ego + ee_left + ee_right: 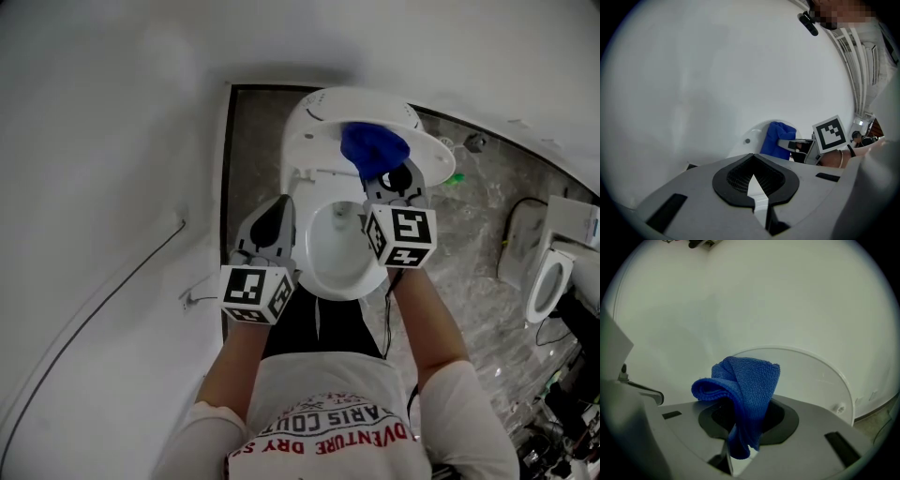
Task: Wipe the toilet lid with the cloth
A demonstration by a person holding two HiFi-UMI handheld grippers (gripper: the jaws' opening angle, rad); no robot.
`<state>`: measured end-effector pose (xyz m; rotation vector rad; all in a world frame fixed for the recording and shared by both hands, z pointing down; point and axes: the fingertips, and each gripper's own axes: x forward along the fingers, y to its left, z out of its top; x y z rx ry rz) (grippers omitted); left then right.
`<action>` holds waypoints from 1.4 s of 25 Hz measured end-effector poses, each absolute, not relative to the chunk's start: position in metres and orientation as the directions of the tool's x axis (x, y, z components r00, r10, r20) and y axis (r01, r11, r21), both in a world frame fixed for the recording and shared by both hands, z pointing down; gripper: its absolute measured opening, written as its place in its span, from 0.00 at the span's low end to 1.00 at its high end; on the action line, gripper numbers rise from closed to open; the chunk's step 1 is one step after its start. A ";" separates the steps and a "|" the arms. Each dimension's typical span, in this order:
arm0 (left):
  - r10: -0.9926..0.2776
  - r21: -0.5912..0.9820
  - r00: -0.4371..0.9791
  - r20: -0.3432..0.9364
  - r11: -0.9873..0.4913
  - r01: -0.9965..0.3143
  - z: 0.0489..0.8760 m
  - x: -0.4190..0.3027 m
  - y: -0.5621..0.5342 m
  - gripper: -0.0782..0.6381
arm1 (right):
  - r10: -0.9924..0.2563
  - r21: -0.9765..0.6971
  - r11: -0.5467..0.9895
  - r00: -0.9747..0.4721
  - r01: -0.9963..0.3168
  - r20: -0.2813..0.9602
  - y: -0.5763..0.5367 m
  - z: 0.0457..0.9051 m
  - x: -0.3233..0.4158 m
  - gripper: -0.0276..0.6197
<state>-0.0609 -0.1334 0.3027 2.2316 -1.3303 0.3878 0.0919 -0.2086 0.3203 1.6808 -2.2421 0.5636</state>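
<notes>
- Head view shows both bare forearms reaching forward and down over a toilet, with a gripper in each hand. The left gripper (278,208) hangs just beside the left rim of the toilet bowl (314,269). The right gripper (380,173) is further forward, up at the upright toilet lid (319,117).
- The right gripper's fingers are clamped on a blue cloth (372,145). Its bunched mass lies against the lid's face, toward the right half.
- Right gripper view: the cloth (745,390) rises out of the closed fingers of the right gripper (740,453) as a folded, looping wad. A tail of it hangs down between them. The lid's (811,376) curved edge arcs just behind the cloth, against the white wall (787,296).
- Left gripper view: the left gripper's (757,197) fingers are brought together with nothing between them, and it points toward the wall. Beyond it to the right are the cloth (778,139), the right gripper (794,144) and its marker cube (829,134).
- The bowl is uncovered and its inside is pale and smooth. Whatever it holds cannot be made out.
- A grey marbled floor (478,234) runs to the right of the toilet.
</notes>
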 end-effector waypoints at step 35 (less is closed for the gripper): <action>-0.672 0.324 0.536 0.510 -0.427 -0.844 0.324 0.017 -0.095 0.12 | -0.838 -0.043 0.128 -0.131 -0.991 0.530 -0.120 0.325 0.205 0.20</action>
